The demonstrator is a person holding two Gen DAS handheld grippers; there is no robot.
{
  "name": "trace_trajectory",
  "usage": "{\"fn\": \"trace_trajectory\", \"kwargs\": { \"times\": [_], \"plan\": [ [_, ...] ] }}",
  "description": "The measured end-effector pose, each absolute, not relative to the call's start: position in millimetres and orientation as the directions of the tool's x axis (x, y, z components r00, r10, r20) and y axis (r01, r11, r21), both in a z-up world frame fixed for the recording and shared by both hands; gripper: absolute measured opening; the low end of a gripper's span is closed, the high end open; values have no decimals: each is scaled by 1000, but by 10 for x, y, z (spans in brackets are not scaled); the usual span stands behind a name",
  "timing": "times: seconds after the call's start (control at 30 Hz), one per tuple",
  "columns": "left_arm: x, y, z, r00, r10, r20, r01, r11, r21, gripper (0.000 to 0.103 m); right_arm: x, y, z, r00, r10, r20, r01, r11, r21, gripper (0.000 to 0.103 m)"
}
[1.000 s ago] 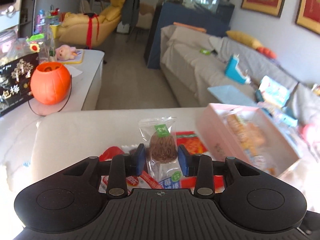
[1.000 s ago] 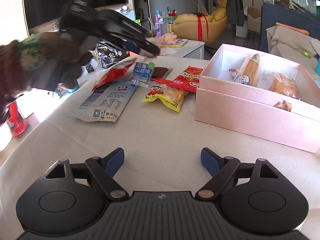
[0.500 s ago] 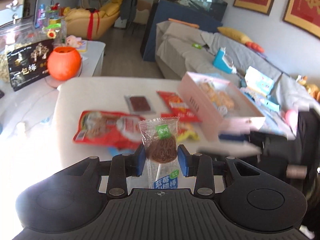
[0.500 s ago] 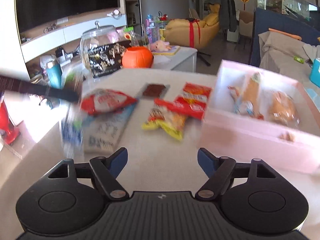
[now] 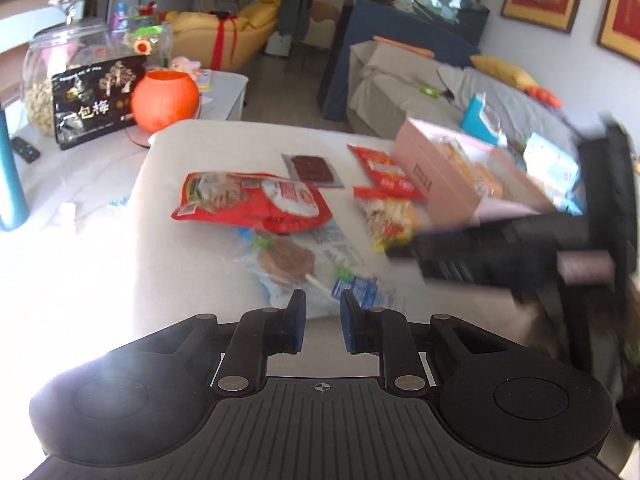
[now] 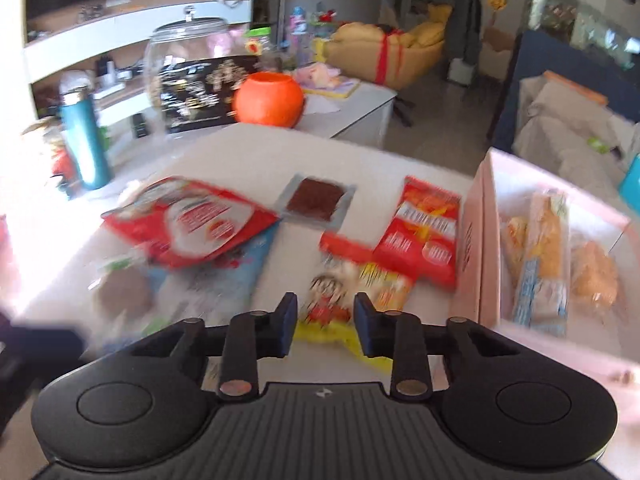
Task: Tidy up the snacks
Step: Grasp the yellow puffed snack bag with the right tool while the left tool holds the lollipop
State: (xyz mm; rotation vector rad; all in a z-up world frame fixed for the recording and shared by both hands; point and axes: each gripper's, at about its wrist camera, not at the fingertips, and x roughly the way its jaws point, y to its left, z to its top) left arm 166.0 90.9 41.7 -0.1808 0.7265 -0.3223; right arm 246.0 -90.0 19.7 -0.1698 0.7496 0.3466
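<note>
A wrapped brown lollipop (image 5: pixel 286 260) lies on a pale blue packet (image 5: pixel 332 248), just ahead of my left gripper (image 5: pixel 323 320). Its jaws are closing with nothing between them. My right gripper (image 6: pixel 326 320) is closing over a yellow snack packet (image 6: pixel 328 300), which sits between the pads; the view is blurred. Around it lie a big red bag (image 6: pixel 192 224), a brown square packet (image 6: pixel 318 200) and a red packet (image 6: pixel 424 236). The pink box (image 6: pixel 472 248) at the right holds several wrapped breads. In the left wrist view the right gripper (image 5: pixel 500 256) is a dark blur beside the pink box (image 5: pixel 436 176).
Beyond the table's far edge a low white table carries an orange pumpkin pail (image 5: pixel 165 98), a black bag (image 5: pixel 96 104) and a glass jar (image 6: pixel 188 52). A teal bottle (image 6: pixel 86 140) stands at the left. A grey sofa (image 5: pixel 420 80) runs behind the box.
The left gripper let go of the lollipop, which now lies on the table, and its jaws narrowed. The right gripper moved forward over the yellow packet and closed from wide.
</note>
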Motion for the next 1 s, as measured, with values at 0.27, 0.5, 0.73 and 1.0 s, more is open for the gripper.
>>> {"fn": "trace_trajectory", "kwargs": {
  "times": [0.27, 0.5, 0.73, 1.0],
  "plan": [
    [1868, 1131, 444, 781, -270, -563, 31, 917, -398, 25, 1894, -1326, 296, 665, 329, -671, -411, 911, 39, 33],
    [1760, 1202, 430, 774, -291, -562, 48, 913, -406, 25, 2399, -1159, 363, 701, 255, -666, -226, 965, 132, 69],
    [1628, 1373, 388, 777, -300, -554, 4, 881, -472, 25, 2775, -836, 70, 684, 145, -715, -115, 989, 90, 62],
    [1916, 1056, 370, 753, -314, -578, 40, 899, -437, 26, 1965, -1206, 107, 664, 239, -708, -303, 952, 37, 49]
  ]
}}
